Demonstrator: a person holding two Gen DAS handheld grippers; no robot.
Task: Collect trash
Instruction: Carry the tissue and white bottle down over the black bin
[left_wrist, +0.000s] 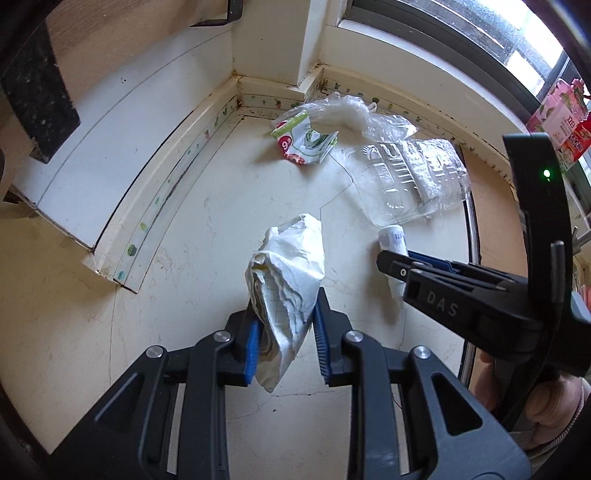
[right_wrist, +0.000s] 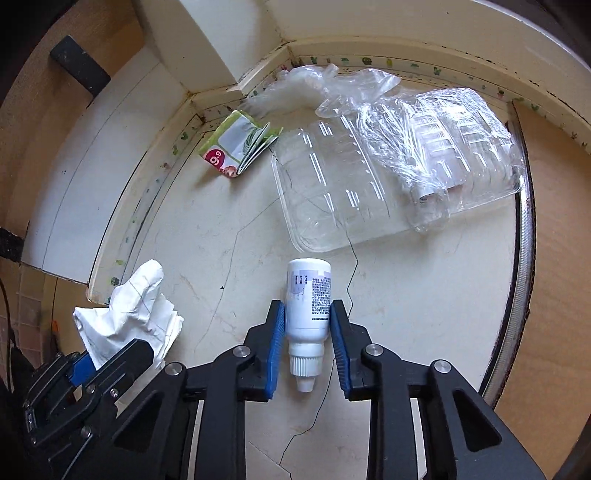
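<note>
across the pale cracked floor (right_wrist: 229, 236), trash is lying scattered toward the corner where the cream skirting (right_wrist: 207, 99) is meeting the wall. a clear plastic tray (right_wrist: 332, 192) is sitting flat just ahead of my right gripper (right_wrist: 307, 343), with crinkled clear film (right_wrist: 373, 92) bunched over its far end and trailing off toward the corner. a folded green-and-white leaflet (right_wrist: 240, 147) with a red price dot is resting left of the tray, close to it, though i am not managing to tell whether they touch. nothing is blocking either tool.

my left gripper (left_wrist: 284, 332) is clamping a crumpled white paper wad (left_wrist: 291, 273), creased and faintly lined, which is sticking up past the blue pads and hanging a little below them. my right gripper is pinching a small white bottle (right_wrist: 309, 295) by its sides, its ribbed cap pointing back toward me and its printed label facing up; the bottle is lying just short of the tray's near edge. a hand (left_wrist: 546, 402) is holding the right tool at the edge of the left view.
</note>
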